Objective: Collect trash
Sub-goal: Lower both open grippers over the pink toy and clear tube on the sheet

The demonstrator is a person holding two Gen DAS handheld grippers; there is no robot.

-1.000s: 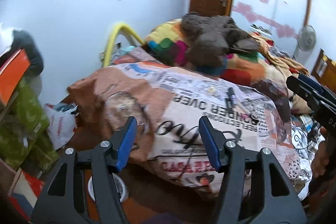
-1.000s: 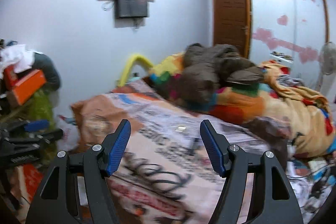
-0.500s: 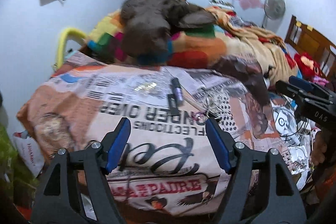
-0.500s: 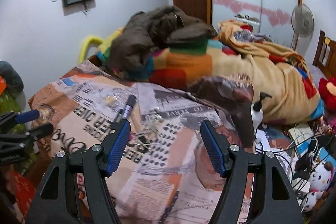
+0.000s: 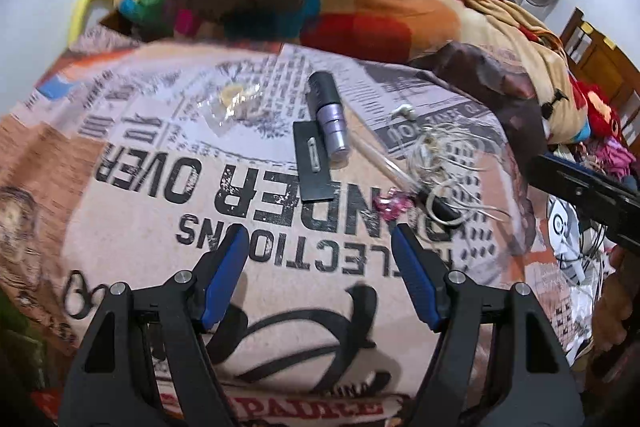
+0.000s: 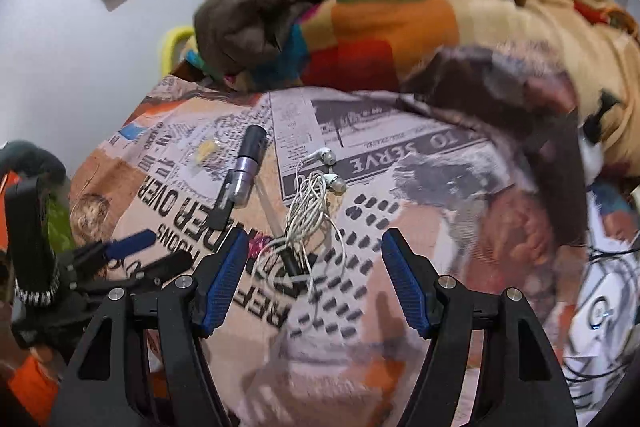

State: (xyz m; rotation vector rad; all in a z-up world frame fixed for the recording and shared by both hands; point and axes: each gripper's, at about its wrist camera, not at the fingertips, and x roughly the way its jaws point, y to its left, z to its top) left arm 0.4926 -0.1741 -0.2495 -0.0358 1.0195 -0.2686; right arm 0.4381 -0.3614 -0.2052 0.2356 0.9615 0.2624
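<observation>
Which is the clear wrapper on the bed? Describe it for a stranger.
Start at the newspaper-print bedspread, then find the purple-and-black cylinder beside a flat black card. Left of those lies the clear wrapper, crinkled, the only see-through thing, with something yellow inside.

Bed [image 5: 132, 155]: covered by a newsprint-patterned sheet.
Laid on it: clear wrapper [image 5: 234, 101], purple-grey cylinder [image 5: 330, 117], black card [image 5: 313, 161], tangled earphones [image 6: 310, 205], piled blankets [image 6: 384, 39].

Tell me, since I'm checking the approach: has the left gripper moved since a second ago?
Yes. The left gripper has come down and forward over the newspaper-print bedsheet; the purple-and-black tube now lies just ahead of its open jaws.
</observation>
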